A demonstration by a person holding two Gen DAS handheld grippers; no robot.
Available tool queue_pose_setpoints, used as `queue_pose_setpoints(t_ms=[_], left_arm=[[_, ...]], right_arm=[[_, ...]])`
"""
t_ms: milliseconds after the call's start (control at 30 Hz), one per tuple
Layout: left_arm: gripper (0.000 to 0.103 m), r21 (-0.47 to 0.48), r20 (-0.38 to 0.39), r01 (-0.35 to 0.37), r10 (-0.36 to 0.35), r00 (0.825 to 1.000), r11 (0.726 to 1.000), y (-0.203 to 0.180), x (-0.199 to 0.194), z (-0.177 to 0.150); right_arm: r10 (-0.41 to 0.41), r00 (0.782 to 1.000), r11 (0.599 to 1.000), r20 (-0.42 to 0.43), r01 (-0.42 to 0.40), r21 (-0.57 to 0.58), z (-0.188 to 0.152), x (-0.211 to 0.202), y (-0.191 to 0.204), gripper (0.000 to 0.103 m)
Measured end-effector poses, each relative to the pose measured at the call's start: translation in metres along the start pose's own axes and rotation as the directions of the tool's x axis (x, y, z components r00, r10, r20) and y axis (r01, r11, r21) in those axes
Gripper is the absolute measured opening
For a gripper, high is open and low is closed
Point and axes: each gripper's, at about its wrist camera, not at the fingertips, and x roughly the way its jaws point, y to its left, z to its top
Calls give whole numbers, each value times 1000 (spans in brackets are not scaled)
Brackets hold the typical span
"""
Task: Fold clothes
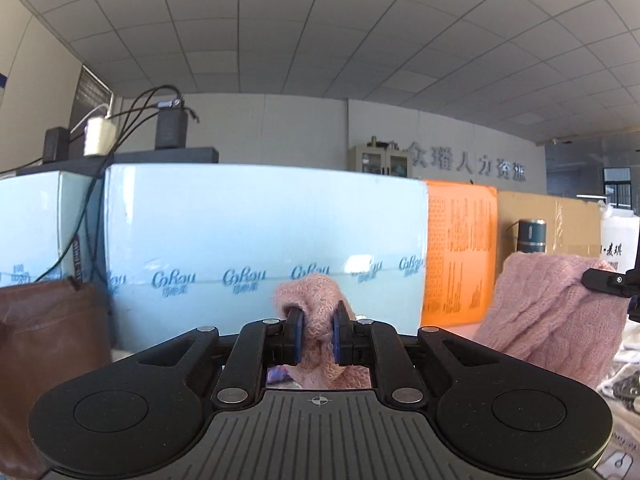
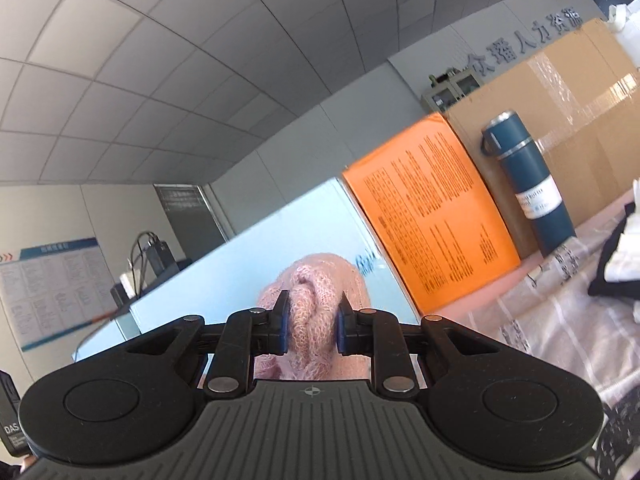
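Observation:
A pink cable-knit sweater (image 1: 552, 312) is held up in the air by both grippers. My left gripper (image 1: 318, 330) is shut on a bunched fold of the sweater, which bulges above the blue pads. My right gripper (image 2: 311, 326) is shut on another bunch of the same sweater (image 2: 312, 304). In the left wrist view the right gripper's black fingertip (image 1: 600, 280) pinches the sweater's upper edge at the far right. Both cameras point level or upward, so the sweater's hanging lower part is hidden.
A light blue board (image 1: 260, 240), an orange printed board (image 2: 428, 208) and a cardboard box (image 2: 580, 112) stand behind. A dark teal flask (image 2: 528, 184) stands by the box. A brown garment (image 1: 44, 344) lies left. A striped cloth with dark and white clothes (image 2: 616, 256) lies right.

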Motion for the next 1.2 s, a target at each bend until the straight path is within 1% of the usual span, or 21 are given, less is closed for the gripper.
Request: queue_pose_setpoints(t_ms=[67, 133, 233, 333, 400, 433, 500, 533, 567, 600, 633, 667, 700, 733, 767, 867, 933, 1033, 1133, 1167, 1200], left_arm=[[13, 28, -58, 22, -20, 998, 999, 8, -5, -15], [13, 26, -114, 43, -40, 993, 999, 19, -8, -31], [13, -51, -167, 68, -75, 983, 996, 39, -7, -45], [17, -93, -179, 87, -102, 979, 992, 48, -8, -45], [18, -94, -195, 91, -108, 975, 991, 50, -9, -46], [18, -98, -202, 91, -109, 973, 991, 51, -9, -47], [23, -109, -213, 84, -106, 971, 990, 55, -10, -48], [31, -115, -219, 81, -104, 970, 990, 56, -11, -49], [42, -120, -218, 74, -99, 971, 990, 58, -11, -49], [48, -124, -208, 66, -91, 974, 990, 59, -13, -48], [58, -127, -195, 59, -83, 977, 990, 61, -14, -48], [63, -129, -186, 53, -77, 980, 990, 61, -15, -47], [67, -127, -183, 45, -68, 981, 991, 61, -15, -48], [73, -121, -184, 34, -57, 981, 992, 60, -15, -48], [75, -115, -186, 26, -47, 981, 993, 59, -14, -49], [76, -106, -195, 14, -35, 980, 994, 58, -11, -50], [78, -100, -197, 6, -26, 980, 995, 58, -9, -52], [79, -104, -186, 19, -38, 982, 994, 59, -8, -53], [82, -105, -160, 72, -89, 983, 992, 58, -7, -50], [86, -100, -156, 99, -114, 981, 990, 57, -5, -47], [87, -89, -153, 128, -140, 978, 988, 55, -2, -43]], right_arm=[[-48, 998, 999, -41, 48, -10, -12, -3, -1, 19], [-97, 992, 995, -80, 95, -21, -22, -7, -3, 19], [-164, 979, 986, -124, 161, -33, -26, -12, -14, 19], [-206, 966, 977, -158, 193, -91, -29, -12, -16, 23], [-233, 956, 969, -179, 213, -127, -30, -14, -17, 30], [-253, 950, 963, -184, 229, -143, -30, -16, -17, 37], [-298, 939, 947, -170, 269, -176, -28, -24, -18, 46], [-318, 934, 939, -162, 286, -193, -27, -28, -18, 59], [-327, 933, 933, -151, 293, -211, -26, -30, -16, 76], [-335, 932, 926, -141, 299, -229, -25, -32, -13, 80], [-344, 930, 920, -130, 305, -246, -24, -34, -11, 81], [-348, 930, 915, -121, 308, -262, -23, -36, -9, 83], [-333, 934, 918, -127, 290, -271, -22, -34, -6, 84], [-313, 940, 923, -138, 267, -278, -23, -32, -1, 87], [-289, 944, 929, -159, 236, -286, -25, -27, 3, 88], [-203, 947, 944, -247, 122, -308, -35, -6, 19, 90], [-144, 938, 946, -317, 36, -321, -45, 10, 30, 90], [-116, 906, 931, -407, -44, -363, -61, 33, 44, 91], [-152, 883, 903, -443, -58, -426, -74, 45, 52, 96], [-163, 879, 902, -448, -51, -428, -77, 48, 50, 96], [-174, 874, 903, -453, -42, -428, -79, 50, 47, 96]])
